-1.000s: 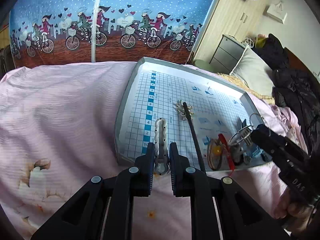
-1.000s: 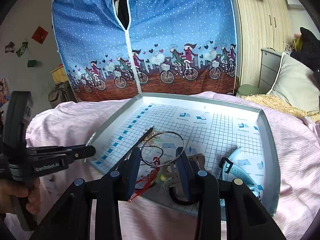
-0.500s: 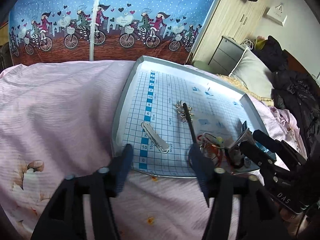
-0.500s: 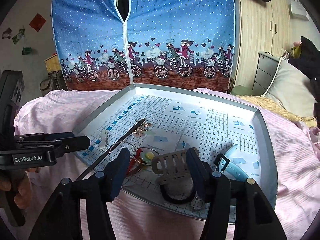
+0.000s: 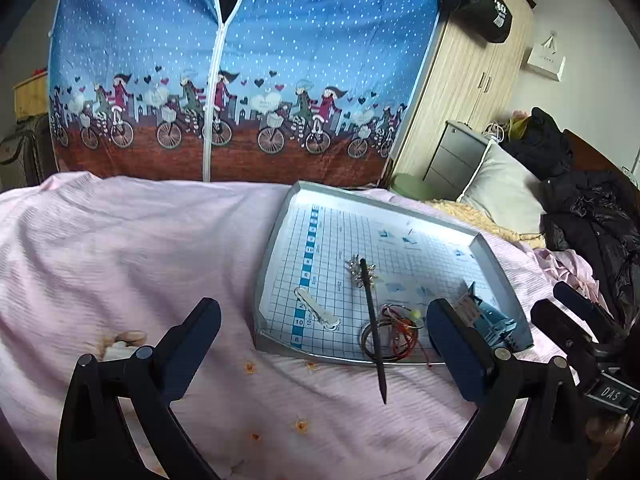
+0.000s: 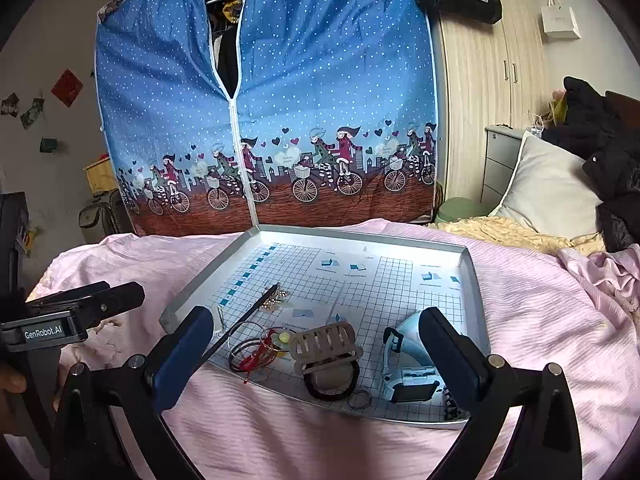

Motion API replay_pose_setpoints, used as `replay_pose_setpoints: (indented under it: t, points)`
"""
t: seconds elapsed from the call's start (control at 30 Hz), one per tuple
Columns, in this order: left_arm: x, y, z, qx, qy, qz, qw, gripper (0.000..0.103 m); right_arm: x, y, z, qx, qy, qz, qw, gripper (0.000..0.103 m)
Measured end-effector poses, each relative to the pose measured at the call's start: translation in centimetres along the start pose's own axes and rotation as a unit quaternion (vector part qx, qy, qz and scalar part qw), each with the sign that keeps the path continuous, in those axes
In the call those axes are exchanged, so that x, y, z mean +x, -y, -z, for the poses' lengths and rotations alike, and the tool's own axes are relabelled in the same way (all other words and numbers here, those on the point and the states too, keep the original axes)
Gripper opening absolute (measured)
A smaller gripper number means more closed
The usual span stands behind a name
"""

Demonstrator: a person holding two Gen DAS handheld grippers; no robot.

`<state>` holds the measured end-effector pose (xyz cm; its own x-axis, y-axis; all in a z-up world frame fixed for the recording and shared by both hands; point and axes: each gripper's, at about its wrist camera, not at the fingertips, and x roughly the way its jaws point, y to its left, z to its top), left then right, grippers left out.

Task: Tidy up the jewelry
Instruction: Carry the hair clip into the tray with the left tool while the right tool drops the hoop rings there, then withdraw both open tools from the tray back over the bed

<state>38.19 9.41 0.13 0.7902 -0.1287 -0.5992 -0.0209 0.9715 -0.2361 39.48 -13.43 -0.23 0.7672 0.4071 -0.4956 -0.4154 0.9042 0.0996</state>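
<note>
Both grippers, left [image 5: 320, 344] and right [image 6: 316, 344], hover with jaws wide apart, holding nothing. The jewelry lies in the tray [image 6: 468, 272] on the bed: clip [image 5: 318, 309] lower centre, bangles [image 6: 256, 346] beside the stick [image 5: 372, 320]. Advice: pick one item at a time, approaching low and square.

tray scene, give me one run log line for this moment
left gripper: open, empty | right gripper: open, empty | silver clip: lying in tray | black stick: overhangs front rim
</note>
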Motion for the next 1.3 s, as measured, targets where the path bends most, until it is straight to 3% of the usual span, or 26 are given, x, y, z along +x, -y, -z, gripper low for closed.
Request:
replay_pose_setpoints:
  t: [0.27, 0.57, 0.8, 1.0, 1.3]
  points:
    - [-7.3, 2.5, -0.2, 0.039, 0.083, -0.002, 0.9958, 0.101, -5.5, -0.6, -1.0, -0.001, 0.034, 0.004, 0.999, 0.103]
    - [-15.1, 4.8, 1.0, 0.062, 0.131, 0.008, 0.9893, 0.101, -12.7, -1.1, -0.8, 0.017, 0.077, 0.012, 0.997, 0.103]
    - [-20.5, 6.1, 3.6, 0.065, 0.146, 0.008, 0.9871, 0.101, -18.4, -3.0, 1.0, 0.007, 0.099, 0.010, 0.995, 0.103]
    - [-24.6, 6.4, 7.7, 0.064, 0.156, 0.001, 0.9857, 0.101, -22.8, -4.7, 4.2, 0.012, 0.112, 0.001, 0.994, 0.103]
    - [-27.3, 6.6, 13.3, 0.068, 0.148, -0.019, 0.9865, 0.101, -26.0, -7.2, 8.6, -0.018, 0.111, 0.011, 0.994, 0.103]
